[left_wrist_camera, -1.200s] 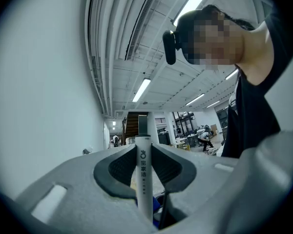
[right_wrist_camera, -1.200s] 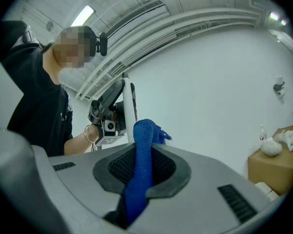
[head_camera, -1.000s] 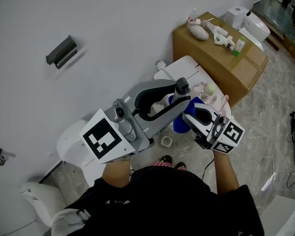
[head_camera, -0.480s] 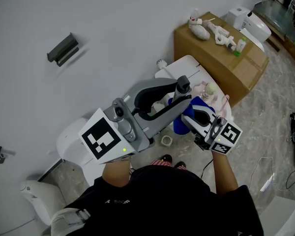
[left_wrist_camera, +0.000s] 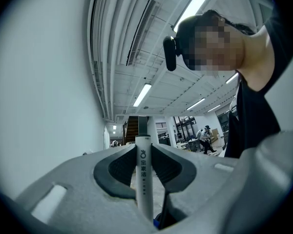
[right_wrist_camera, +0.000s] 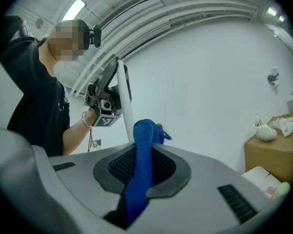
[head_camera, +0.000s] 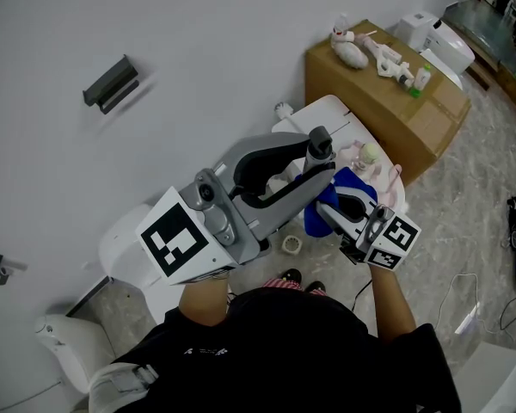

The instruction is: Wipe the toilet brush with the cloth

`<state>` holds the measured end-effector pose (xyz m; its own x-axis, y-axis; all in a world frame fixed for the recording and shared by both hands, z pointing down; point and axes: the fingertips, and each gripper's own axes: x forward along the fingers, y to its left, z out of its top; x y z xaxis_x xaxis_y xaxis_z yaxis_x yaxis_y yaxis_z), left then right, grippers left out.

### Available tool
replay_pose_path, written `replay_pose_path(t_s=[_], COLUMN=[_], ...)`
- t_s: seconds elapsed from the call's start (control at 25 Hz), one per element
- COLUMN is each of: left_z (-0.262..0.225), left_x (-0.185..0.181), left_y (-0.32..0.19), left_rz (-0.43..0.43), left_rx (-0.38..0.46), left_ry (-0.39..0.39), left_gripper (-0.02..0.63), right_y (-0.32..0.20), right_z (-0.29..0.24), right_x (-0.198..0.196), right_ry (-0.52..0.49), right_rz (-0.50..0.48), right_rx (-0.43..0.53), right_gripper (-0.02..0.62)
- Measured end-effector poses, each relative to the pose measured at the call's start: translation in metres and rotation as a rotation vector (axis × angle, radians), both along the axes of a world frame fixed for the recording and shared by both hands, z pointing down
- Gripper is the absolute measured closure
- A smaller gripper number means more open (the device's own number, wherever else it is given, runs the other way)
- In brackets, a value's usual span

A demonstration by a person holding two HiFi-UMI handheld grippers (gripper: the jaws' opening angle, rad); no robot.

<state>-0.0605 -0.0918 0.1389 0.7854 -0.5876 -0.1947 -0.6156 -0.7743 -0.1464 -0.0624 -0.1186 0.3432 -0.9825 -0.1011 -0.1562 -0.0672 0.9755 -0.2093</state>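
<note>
Two tongs, both closed on something: our left tongs [left_wrist_camera: 143,149] clamp the white brush [left_wrist_camera: 144,179] by its handle, upright between the pads. Our right tongs [right_wrist_camera: 142,147], at 4 o'clock from them, grip the blue cloth [right_wrist_camera: 139,184], its top just beside the handle.

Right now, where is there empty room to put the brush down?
The cardboard box is bare on its near half; small items crowd its far edge. The stone floor right of the box is free too. The white top beside the box is crowded with little things.
</note>
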Motion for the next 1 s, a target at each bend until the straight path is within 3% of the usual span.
replay_pose_path(t_s=[1.0], left_z=[-0.012], left_x=[0.001], left_y=[0.003], left_rz=[0.009], left_rx=[0.018], left_ry=[0.038], left_gripper=[0.508], right_y=[0.004], right_z=[0.047], right_x=[-0.006], right_ry=[0.081], right_rz=[0.011], right_rx=[-0.087], right_gripper=[0.534])
